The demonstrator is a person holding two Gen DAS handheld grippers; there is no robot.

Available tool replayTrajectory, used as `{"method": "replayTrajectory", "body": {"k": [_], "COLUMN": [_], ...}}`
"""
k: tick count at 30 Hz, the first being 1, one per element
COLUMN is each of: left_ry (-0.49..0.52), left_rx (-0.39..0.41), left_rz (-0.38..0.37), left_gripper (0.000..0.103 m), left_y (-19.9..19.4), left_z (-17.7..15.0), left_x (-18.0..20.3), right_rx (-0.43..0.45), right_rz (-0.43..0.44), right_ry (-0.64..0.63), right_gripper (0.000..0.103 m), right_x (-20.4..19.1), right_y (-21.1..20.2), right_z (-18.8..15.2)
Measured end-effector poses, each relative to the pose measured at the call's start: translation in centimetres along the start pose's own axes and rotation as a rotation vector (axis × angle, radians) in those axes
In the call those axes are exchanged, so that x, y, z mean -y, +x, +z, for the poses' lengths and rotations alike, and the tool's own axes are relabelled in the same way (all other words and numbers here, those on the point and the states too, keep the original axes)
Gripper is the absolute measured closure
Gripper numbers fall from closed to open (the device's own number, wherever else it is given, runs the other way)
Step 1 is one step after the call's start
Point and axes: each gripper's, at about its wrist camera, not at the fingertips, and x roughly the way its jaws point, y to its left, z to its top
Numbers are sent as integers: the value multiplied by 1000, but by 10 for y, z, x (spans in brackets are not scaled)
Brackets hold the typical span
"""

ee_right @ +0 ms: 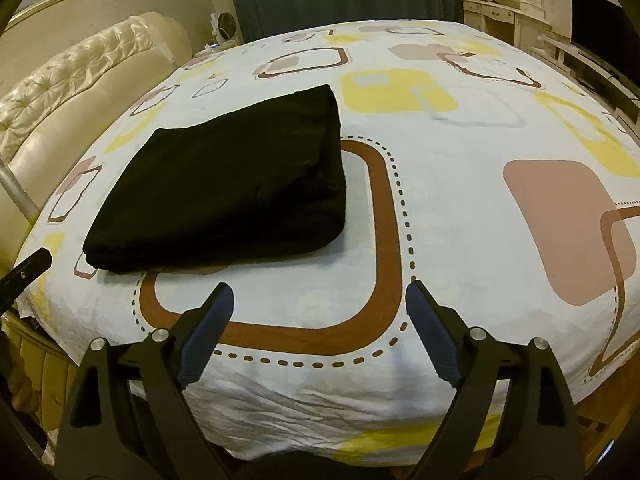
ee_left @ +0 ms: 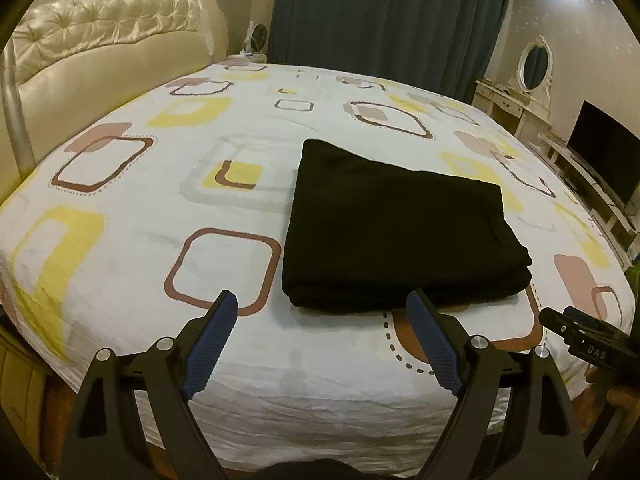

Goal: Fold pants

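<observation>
Your left gripper (ee_left: 320, 308) sits at the bottom of its own view with both blue-padded fingers spread wide and nothing between them. In that view the right finger pad (ee_left: 432, 344) lines up with the near edge of the pants (ee_left: 400, 232); whether it touches the cloth cannot be told. At the right edge of this view the black tip of your right gripper (ee_left: 576, 330) pokes in, low and to the right of the pants.

Your right gripper (ee_right: 320, 300) is likewise spread wide and holds nothing. In its view the pants (ee_right: 224, 188) lie up and left of the fingers, clear of both pads, and the stacked layers of the fold show along the bundle's right side, which the left view shows less plainly. At the left edge here the tip of your left gripper (ee_right: 24, 274) appears, just below the bundle's near left corner.

The pants are a black, folded rectangle lying flat on the bed (ee_left: 140, 216), near its front edge, on the patterned sheet.

Farther off, only the left view shows much of the TV (ee_left: 604, 152) at right; both show the headboard (ee_left: 120, 40), curtain (ee_left: 384, 12) and mirror (ee_left: 535, 62).
</observation>
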Motion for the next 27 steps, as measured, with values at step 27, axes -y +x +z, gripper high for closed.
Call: {"method": "replayTrajectory", "body": {"k": [27], "left_ry": [100], "left_rx": [36], "left_rz": [12], "left_gripper": [17], "left_y": [-5], "left_z": [0], "left_x": [15], "right_rx": [-29], "right_rz": [-1], "right_ry": [14], "right_gripper": [14], "right_x": [1], "right_y": [9], "right_z": [-5]}}
